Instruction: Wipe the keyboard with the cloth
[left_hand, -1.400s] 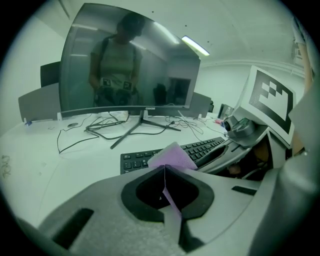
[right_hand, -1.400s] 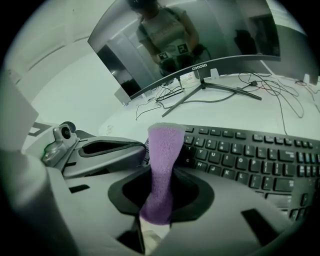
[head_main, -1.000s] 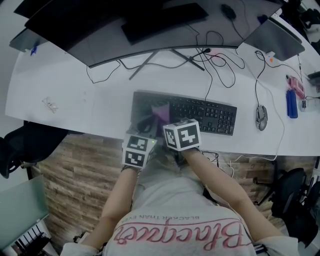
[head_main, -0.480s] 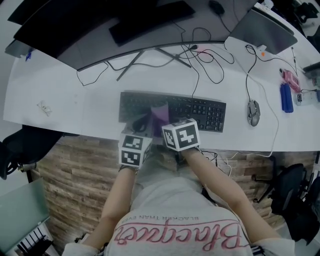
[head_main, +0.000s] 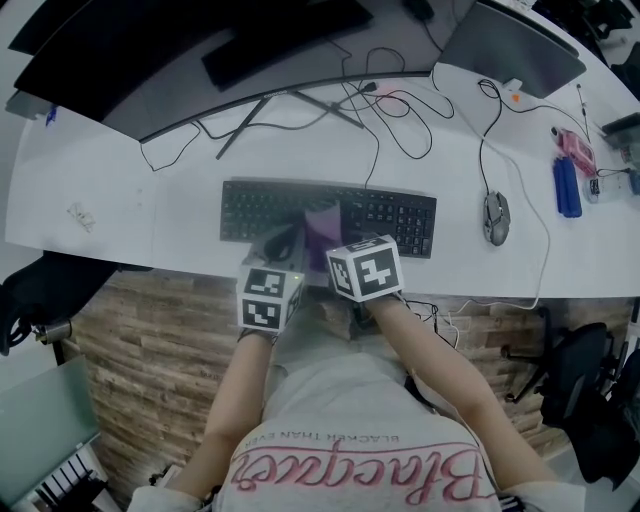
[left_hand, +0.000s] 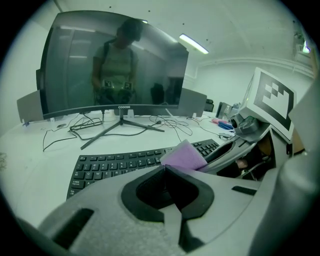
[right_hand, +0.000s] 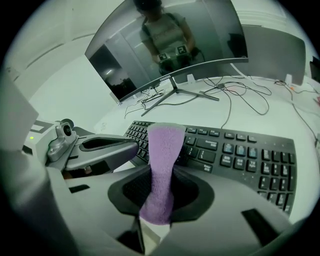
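Purple cloth (right_hand: 162, 165) between closed jaws of right tongs (right_hand: 157, 210), atop black keyboard (right_hand: 235, 155)

A wide curved monitor (head_main: 150, 60) stands at the back of the white desk (head_main: 100, 180), with loose black cables (head_main: 410, 100) looping in front of it and a second grey screen (head_main: 510, 45) angled at its right. A wired mouse (head_main: 496, 217) lies to the right, with a blue object (head_main: 565, 187) and a pink one (head_main: 578, 152) beyond it, and a small crumpled scrap (head_main: 82, 215) lies far left. Wood-plank floor (head_main: 150, 350) shows below the desk's front edge.
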